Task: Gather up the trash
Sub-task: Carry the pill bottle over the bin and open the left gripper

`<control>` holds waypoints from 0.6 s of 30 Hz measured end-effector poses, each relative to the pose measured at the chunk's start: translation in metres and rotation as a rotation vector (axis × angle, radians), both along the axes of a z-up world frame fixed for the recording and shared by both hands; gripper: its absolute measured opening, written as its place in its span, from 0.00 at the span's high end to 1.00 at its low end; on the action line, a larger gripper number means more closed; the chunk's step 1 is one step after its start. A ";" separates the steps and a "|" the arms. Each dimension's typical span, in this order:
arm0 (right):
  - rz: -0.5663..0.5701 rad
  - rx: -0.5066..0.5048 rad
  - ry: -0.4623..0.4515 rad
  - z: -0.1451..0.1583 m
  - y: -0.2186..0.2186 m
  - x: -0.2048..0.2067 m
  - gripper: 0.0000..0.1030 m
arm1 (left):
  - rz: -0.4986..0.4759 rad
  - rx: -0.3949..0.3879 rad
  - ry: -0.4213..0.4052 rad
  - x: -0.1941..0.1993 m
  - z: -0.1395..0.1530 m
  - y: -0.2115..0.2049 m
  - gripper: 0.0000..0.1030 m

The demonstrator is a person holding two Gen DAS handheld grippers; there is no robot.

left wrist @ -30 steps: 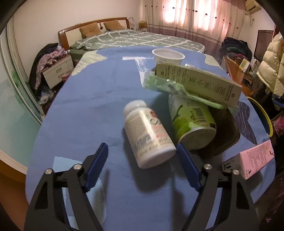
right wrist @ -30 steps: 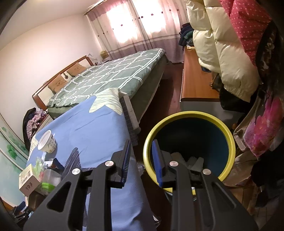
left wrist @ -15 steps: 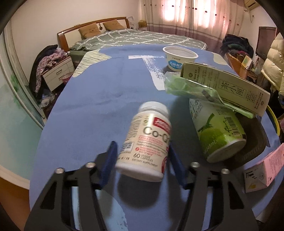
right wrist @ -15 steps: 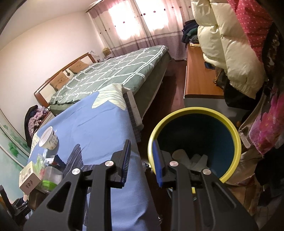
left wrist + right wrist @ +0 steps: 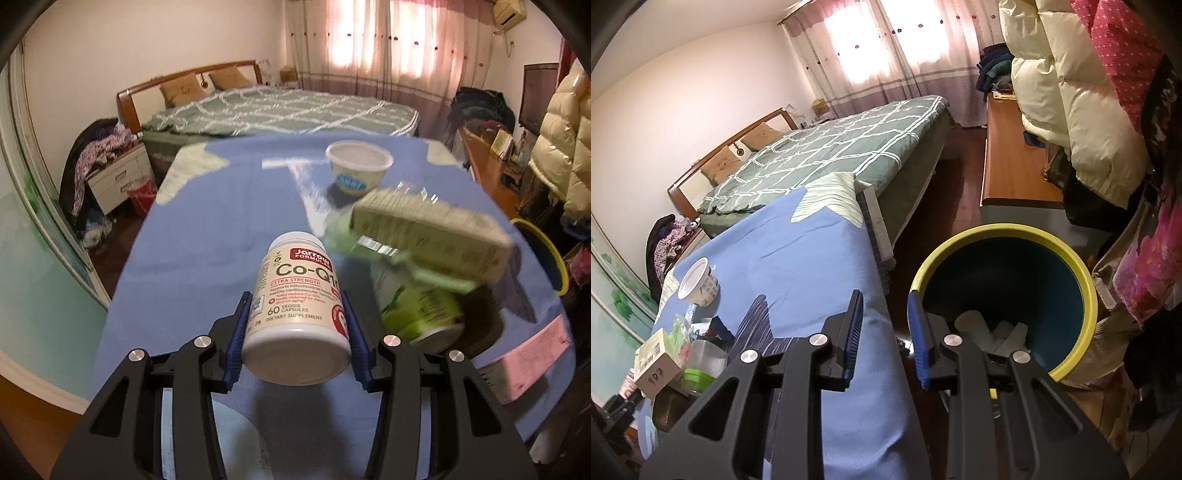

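Note:
My left gripper (image 5: 295, 321) is shut on a white supplement bottle (image 5: 297, 306) and holds it lifted above the blue tablecloth (image 5: 207, 236). Beyond it on the table lie a green cup (image 5: 421, 314), a pale green carton (image 5: 428, 229) on a green wrapper, a white yogurt cup (image 5: 358, 168) and a pink box (image 5: 528, 358). My right gripper (image 5: 884, 325) is open and empty, over the table's edge beside the yellow-rimmed blue bin (image 5: 1004, 291), which holds some trash. The yogurt cup (image 5: 698, 282) and carton (image 5: 653, 358) also show in the right wrist view.
A bed (image 5: 280, 110) stands beyond the table. A nightstand with clothes (image 5: 110, 177) is at the left. A wooden bench (image 5: 1012, 166) and hanging jackets (image 5: 1082, 96) stand behind the bin. The bin's rim (image 5: 546, 251) shows at the table's right.
My left gripper closed on the supplement bottle and lifted it off the table. My right gripper stayed partly open and shifted slightly beside the bin.

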State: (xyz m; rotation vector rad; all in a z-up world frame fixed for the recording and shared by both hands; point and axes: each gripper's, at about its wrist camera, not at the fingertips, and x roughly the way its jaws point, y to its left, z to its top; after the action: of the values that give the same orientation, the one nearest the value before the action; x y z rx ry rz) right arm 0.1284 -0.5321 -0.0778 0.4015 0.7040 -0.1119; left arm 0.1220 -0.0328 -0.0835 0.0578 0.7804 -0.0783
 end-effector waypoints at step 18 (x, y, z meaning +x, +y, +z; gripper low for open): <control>-0.121 -0.025 -0.008 -0.008 -0.045 -0.032 0.77 | -0.320 -0.081 -0.153 0.011 0.092 -0.151 0.55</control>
State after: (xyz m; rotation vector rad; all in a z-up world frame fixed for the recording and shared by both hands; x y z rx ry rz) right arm 0.0966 -0.5771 -0.0855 0.4204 0.6698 -0.2333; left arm 0.1329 -0.1839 0.0088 0.1105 0.6090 -0.4044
